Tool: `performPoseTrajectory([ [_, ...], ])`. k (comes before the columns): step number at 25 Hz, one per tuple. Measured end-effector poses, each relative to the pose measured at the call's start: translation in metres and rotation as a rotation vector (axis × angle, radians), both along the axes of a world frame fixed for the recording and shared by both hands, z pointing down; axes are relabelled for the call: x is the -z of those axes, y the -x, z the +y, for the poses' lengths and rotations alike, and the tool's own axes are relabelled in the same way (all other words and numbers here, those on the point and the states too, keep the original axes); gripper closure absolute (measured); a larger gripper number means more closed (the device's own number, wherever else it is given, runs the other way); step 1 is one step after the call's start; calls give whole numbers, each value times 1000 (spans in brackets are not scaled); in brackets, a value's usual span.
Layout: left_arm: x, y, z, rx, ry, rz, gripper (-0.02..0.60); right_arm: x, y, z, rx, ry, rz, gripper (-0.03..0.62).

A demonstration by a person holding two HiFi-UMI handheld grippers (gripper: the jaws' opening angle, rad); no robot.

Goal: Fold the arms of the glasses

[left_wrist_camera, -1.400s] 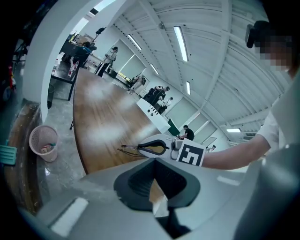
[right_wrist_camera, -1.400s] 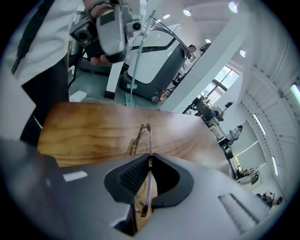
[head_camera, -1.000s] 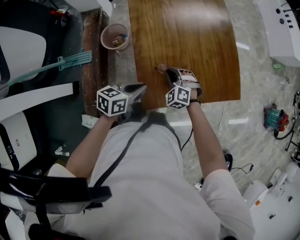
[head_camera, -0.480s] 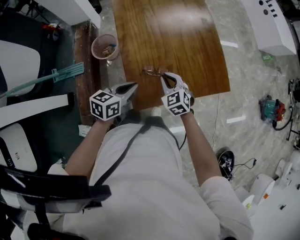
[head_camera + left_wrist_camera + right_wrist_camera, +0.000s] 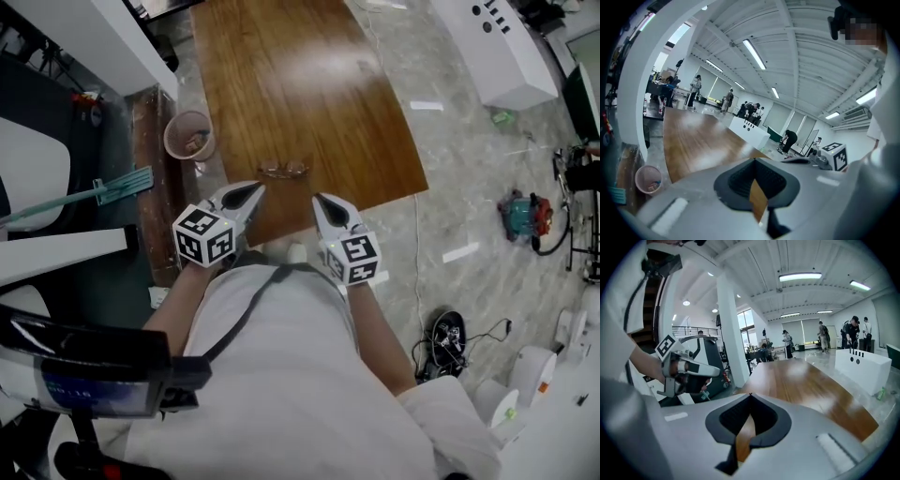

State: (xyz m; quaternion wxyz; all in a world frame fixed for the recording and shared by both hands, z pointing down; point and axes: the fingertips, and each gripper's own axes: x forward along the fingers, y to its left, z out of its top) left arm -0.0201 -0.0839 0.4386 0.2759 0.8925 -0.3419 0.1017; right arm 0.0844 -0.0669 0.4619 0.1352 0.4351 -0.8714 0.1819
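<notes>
The glasses (image 5: 283, 170) lie on the wooden table (image 5: 300, 84) close to its near edge; they are too small to tell how their arms stand. Both grippers hang off the table's near edge, apart from the glasses. My left gripper (image 5: 251, 191) points at the table from the left, its jaws closed tip to tip with nothing between them (image 5: 753, 159). My right gripper (image 5: 322, 200) sits just right of it, also shut and empty (image 5: 750, 394). In the right gripper view the left gripper (image 5: 686, 369) shows at the left.
A pink bucket (image 5: 190, 137) with scraps stands on the floor left of the table, and a teal broom (image 5: 103, 192) lies further left. A white console (image 5: 497, 47) stands at the far right. Cables and small devices (image 5: 521, 216) lie on the tiled floor.
My right gripper was at the glasses on the table; it has come back off the table edge and rolled, leaving the glasses lying there. The left gripper has lifted slightly.
</notes>
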Motion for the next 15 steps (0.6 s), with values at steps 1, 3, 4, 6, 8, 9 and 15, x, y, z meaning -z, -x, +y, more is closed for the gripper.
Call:
performPoseTrajectory([
  [1,2,-1,-1,3,-7,2,577,5,-1,4,3,-5,-7,585],
  [3,5,-2,-1,12,-17,5,577,11,-1,11,15,-11,-8,586],
  [4,6,-1,0,16,-22,4,577,13,-1,15,23,-15,-4,585],
  [6,7,0,2,26,-29,5,577,17,1,20,39,-26,1,585],
  [8,10,2,2,35,-36,6,577,20,1,20,47,-38,6,586],
  [9,11,3,1,39,-39,6,577,21,0,19,50,-42,9,585],
  [15,16,6,-4,55,-50,9,577,30,4,9,57,-60,8,586],
])
